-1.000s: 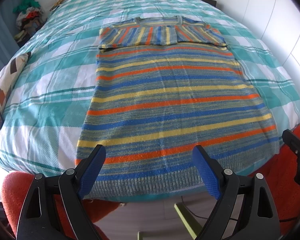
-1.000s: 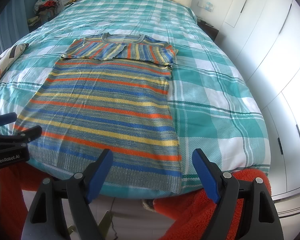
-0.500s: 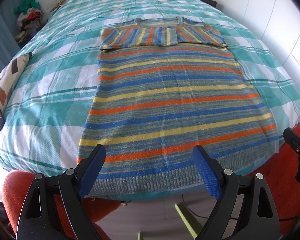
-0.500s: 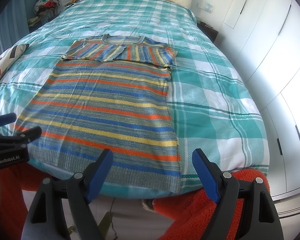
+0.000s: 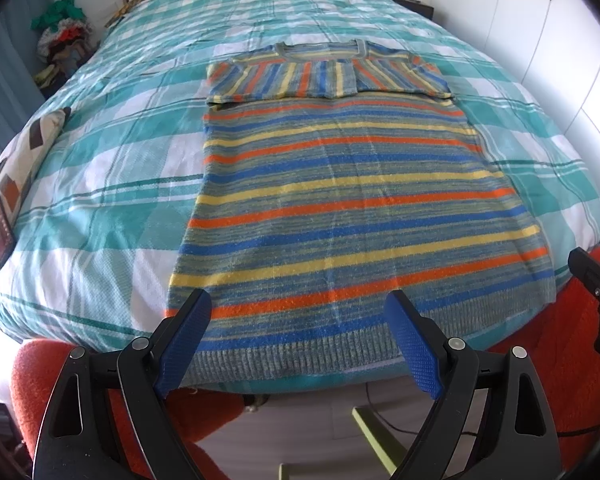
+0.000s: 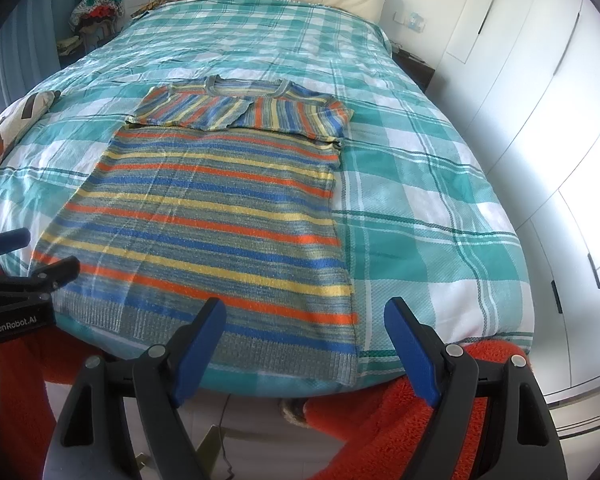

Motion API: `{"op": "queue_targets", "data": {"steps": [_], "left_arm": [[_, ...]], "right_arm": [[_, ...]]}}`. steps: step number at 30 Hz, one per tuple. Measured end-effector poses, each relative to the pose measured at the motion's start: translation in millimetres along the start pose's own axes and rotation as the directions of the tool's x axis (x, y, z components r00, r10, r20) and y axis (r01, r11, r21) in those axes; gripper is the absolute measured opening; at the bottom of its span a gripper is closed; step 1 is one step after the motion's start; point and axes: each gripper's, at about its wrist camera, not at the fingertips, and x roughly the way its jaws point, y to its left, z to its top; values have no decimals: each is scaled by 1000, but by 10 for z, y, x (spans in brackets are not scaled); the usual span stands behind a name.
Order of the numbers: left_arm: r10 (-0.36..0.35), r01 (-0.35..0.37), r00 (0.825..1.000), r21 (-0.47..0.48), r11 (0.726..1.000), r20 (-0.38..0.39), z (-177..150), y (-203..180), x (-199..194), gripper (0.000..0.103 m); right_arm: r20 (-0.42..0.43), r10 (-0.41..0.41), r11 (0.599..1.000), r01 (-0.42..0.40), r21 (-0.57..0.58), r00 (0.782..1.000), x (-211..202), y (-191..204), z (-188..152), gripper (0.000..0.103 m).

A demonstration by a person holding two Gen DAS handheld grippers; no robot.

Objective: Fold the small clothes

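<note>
A wide bed (image 5: 100, 184) with a green and white checked cover carries the striped sweater (image 5: 340, 208), which lies flat near the close edge with both sleeves (image 6: 240, 114) folded across the chest, probably so that the body can be folded next. The knit looks soft and thick, with a ribbed hem (image 5: 340, 356). The left gripper (image 5: 298, 344) and the right gripper (image 6: 306, 348) hover just before the hem, their blue textured pads (image 6: 410, 352) spread apart and holding nothing.

The only writing I can read is "GenRobot.AI", in white letters on the black body of my left gripper (image 6: 34, 254). It shows at the left edge of my right wrist view.
</note>
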Motion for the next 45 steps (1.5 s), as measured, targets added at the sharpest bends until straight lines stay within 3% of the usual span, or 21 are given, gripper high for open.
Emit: {"op": "queue_targets", "data": {"steps": [25,27,30,34,35,37,40,44,45], "left_arm": [[32,-32,999,0,1000,-4,-93,113,-70,92],[58,-58,998,1,998,-3,-92,210,-80,93],[106,-106,994,-78,991,-15,-106,568,-61,97],[65,-86,993,-215,973,-101,-206,1042,120,97],[55,-80,992,-223,972,-117,-233,1081,172,97],[26,-53,990,-195,979,-138,-276,1016,246,95],[-5,-11,984,-90,996,-176,-321,779,406,86],[19,-21,970,-6,1000,-241,-388,608,612,69],[6,-10,968,-13,1000,-250,-394,611,626,66]], "right_arm": [[17,2,1000,-2,2,1000,-104,-4,-7,81],[13,13,1000,-13,22,1000,-97,-116,9,82],[-2,16,991,-16,130,1000,-22,-558,9,83],[-68,63,969,-45,242,996,172,-1104,-90,83],[-85,114,961,-88,263,990,238,-1175,-123,83],[-117,269,923,-222,314,956,418,-1243,-194,83],[-178,468,846,-380,374,866,770,-1174,-293,83],[-293,507,841,-390,376,810,1169,-988,-414,81],[-312,518,834,-391,389,796,1237,-974,-442,74]]}}
